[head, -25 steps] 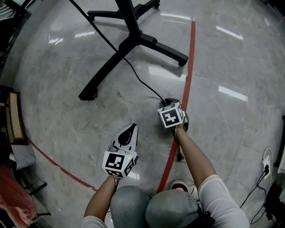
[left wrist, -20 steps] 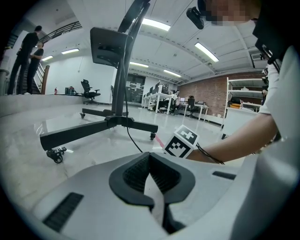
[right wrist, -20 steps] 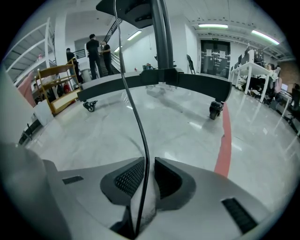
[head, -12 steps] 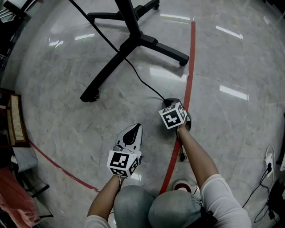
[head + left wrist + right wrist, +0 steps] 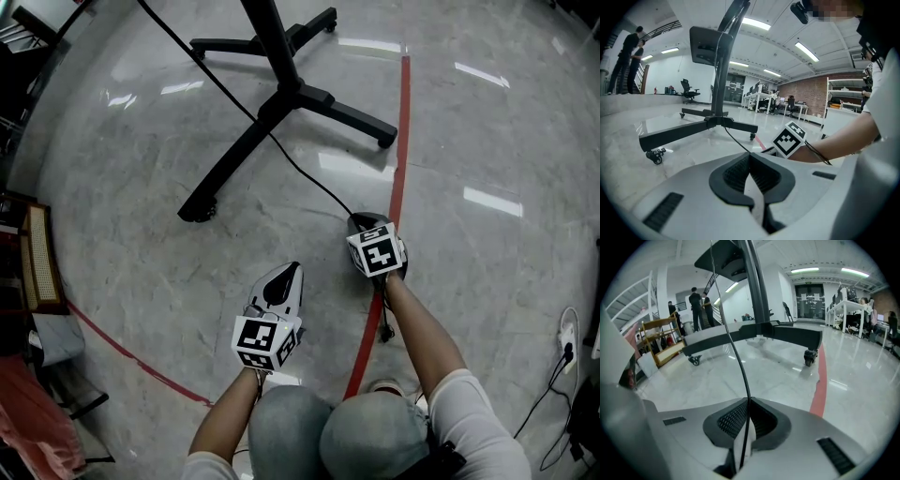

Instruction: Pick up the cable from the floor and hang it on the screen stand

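Note:
A thin black cable runs from the screen stand down across the floor to my right gripper, which is shut on it. In the right gripper view the cable rises from between the closed jaws toward the stand's column. My left gripper hangs to the left of the right one, shut with nothing between its jaws. The left gripper view shows the stand, its base legs and the cable leading to the right gripper's marker cube.
A red tape line crosses the polished floor beside the stand's wheeled legs. A wooden rack and dark clutter sit at the left edge. A power strip with cords lies at the right. People stand in the distance.
My right gripper has shifted slightly toward me and to the right with the cable in it. The left gripper has drifted a little to the right.

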